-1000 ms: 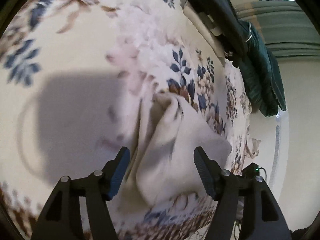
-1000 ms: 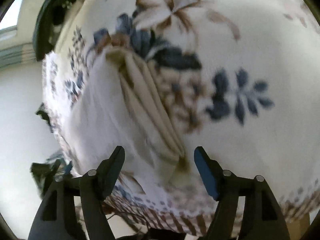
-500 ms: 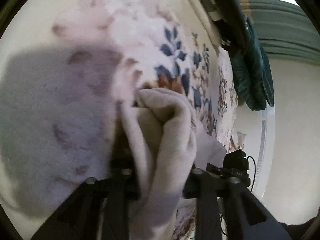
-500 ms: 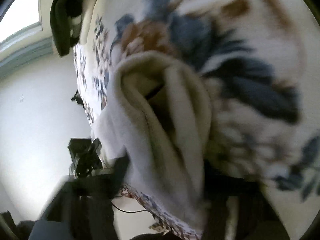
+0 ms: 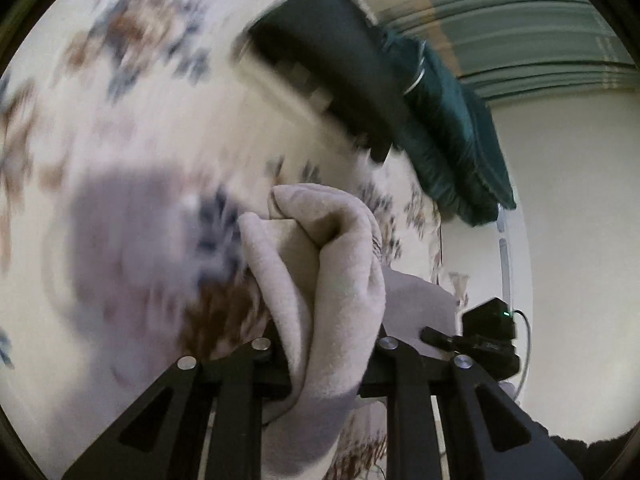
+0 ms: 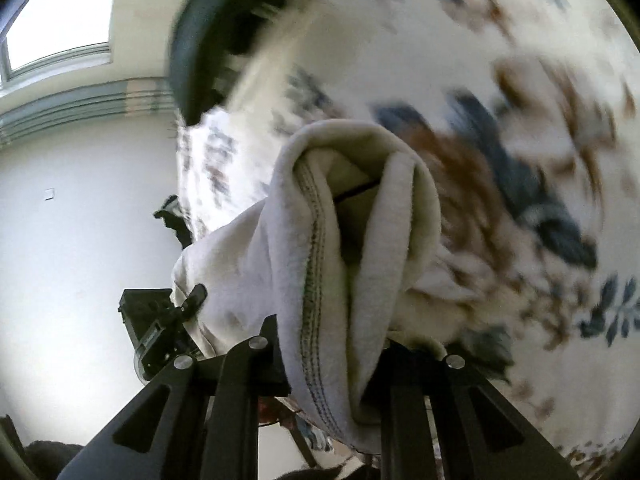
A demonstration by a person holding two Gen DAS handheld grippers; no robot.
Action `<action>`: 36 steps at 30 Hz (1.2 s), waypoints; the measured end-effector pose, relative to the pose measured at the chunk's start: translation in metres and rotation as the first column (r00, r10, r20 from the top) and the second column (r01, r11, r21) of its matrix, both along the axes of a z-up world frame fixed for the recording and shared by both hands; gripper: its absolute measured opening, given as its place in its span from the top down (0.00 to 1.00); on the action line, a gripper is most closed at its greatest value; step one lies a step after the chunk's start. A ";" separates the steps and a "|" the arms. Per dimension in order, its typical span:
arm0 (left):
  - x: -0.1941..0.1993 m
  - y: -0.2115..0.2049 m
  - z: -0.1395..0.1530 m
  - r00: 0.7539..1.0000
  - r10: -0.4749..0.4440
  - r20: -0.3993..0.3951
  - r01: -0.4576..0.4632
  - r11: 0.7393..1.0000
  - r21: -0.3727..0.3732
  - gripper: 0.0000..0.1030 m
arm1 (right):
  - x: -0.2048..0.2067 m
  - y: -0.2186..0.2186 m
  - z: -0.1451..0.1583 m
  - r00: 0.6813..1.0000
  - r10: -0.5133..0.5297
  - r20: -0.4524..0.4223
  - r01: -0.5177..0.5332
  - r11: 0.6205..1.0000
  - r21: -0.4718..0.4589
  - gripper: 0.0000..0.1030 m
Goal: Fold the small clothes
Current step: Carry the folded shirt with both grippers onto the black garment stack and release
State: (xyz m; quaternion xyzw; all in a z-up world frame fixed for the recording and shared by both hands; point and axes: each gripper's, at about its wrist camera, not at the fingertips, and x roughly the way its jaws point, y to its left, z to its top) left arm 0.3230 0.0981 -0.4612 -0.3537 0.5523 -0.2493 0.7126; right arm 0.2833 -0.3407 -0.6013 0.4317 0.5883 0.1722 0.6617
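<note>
A small cream fleece garment [image 5: 340, 280] is bunched between the jaws of my left gripper [image 5: 328, 364], which are still closing on it and hold it up off the floral bedspread [image 5: 140, 140]. In the right wrist view the same garment [image 6: 288, 260], with a stitched hem showing, is pinched in my right gripper [image 6: 332, 356], whose jaws are also closing. The cloth hangs stretched between the two grippers. Each view shows the other gripper at the garment's far end: the right gripper [image 5: 488, 332] and the left gripper [image 6: 160, 320]. The fingertips are buried in fabric.
A dark folded pile of clothes [image 5: 340, 60] and a green jacket [image 5: 452, 132] lie at the bed's far edge; the dark pile [image 6: 216, 40] also shows in the right wrist view. A white wall [image 6: 60, 220] and a window [image 6: 60, 20] lie beyond the bed.
Both grippers went from open over the flat garment to closed on its bunched ends, then rose, lifting the cloth off the bedspread.
</note>
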 end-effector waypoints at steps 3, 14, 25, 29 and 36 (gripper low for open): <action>0.051 0.002 0.034 0.998 0.003 0.058 -0.003 1.000 0.014 0.84 | 0.039 0.004 0.056 0.998 -0.002 0.068 0.004 1.000 -0.017 0.82; 0.279 -0.012 0.084 0.980 -0.008 0.200 -0.014 0.994 0.108 0.84 | 0.256 0.009 0.157 0.974 -0.035 0.226 0.054 0.995 -0.079 0.82; 0.368 -0.044 0.030 0.989 -0.062 0.137 -0.012 0.876 0.482 0.62 | 0.369 0.024 0.102 0.993 -0.008 0.114 0.036 0.969 -0.244 0.78; 0.358 -0.042 0.041 0.975 -0.020 0.220 -0.106 0.832 0.545 0.07 | 0.376 0.034 0.109 0.996 0.039 0.084 -0.004 0.924 -0.381 0.56; 0.323 -0.061 0.064 0.960 -0.033 0.277 -0.174 0.704 0.688 0.00 | 0.344 0.060 0.143 0.991 0.102 0.089 -0.014 0.731 -0.682 0.08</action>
